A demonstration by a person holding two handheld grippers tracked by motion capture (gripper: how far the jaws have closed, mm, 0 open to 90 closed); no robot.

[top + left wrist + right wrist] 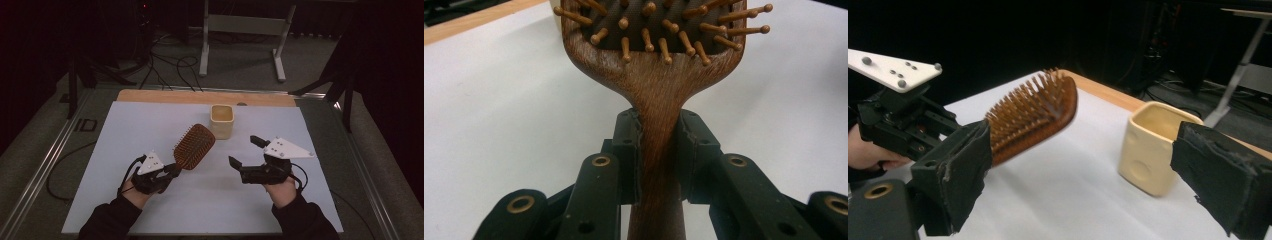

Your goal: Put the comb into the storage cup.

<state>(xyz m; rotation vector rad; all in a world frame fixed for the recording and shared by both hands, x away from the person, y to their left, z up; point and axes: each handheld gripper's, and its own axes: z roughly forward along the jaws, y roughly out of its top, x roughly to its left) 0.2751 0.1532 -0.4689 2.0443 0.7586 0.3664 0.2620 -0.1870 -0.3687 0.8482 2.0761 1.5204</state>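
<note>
The stiff, light wooden hairbrush (659, 65) handles best by its narrow handle, where the left tongs (172, 171) clench it, while the right tongs (246, 151) gape released at three o'clock.

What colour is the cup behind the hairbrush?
Pale cream-yellow cup; clearest in the right gripper view.

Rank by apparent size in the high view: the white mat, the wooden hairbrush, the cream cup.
1. white mat, by far the largest.
2. wooden hairbrush, held by its handle in the left gripper.
3. cream cup, somewhat smaller than the brush.
</note>
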